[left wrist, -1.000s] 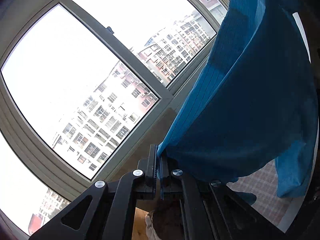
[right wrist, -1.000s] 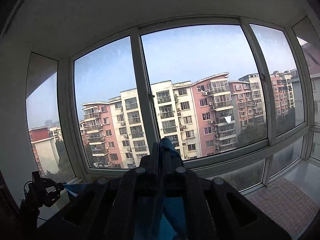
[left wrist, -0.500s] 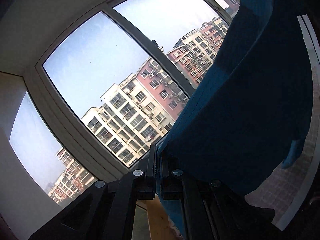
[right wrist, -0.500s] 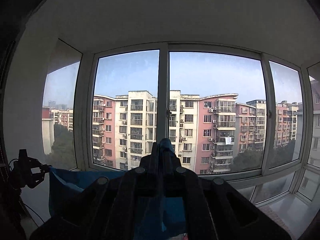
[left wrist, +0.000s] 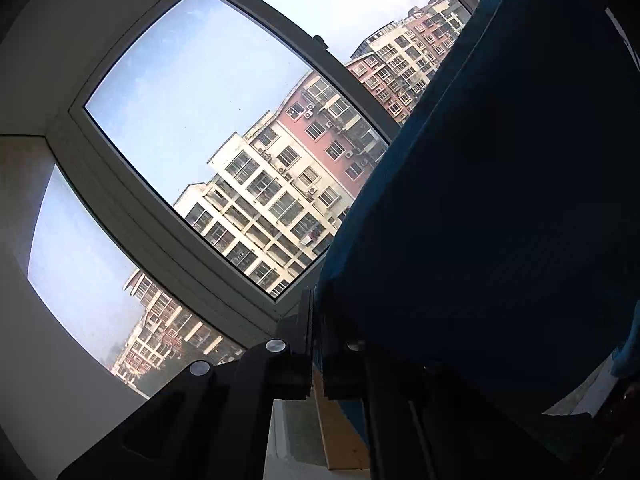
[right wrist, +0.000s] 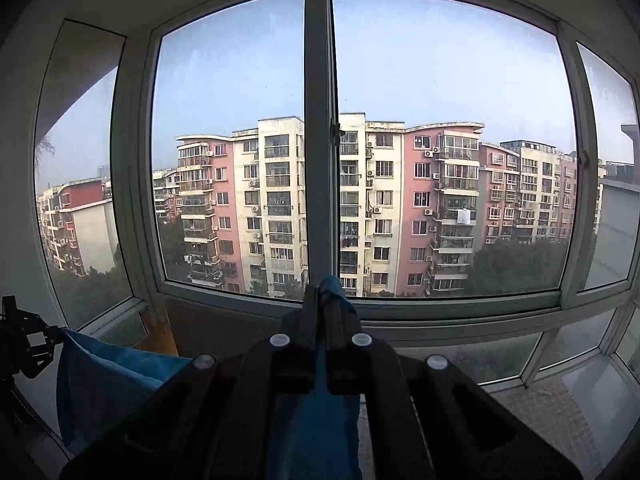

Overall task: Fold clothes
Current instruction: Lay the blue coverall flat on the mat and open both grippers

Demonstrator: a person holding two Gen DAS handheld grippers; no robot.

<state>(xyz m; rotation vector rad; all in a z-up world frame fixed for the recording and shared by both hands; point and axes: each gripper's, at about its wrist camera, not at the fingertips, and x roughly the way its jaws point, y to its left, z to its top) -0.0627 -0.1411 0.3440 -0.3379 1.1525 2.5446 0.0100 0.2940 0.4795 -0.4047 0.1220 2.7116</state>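
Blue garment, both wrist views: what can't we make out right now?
- Blue fabric garment, left wrist view: type and full shape unknown; it runs off the right and top edges.
- Its lower hem, right wrist view: hidden behind the right claw body.
- Folding surface: only a wooden sliver shows, under the left claw.
- Left claw in the right wrist view: edge-cropped, dark.

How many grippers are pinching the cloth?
2. The left gripper clamps one edge of the blue cloth; the right gripper clamps another.
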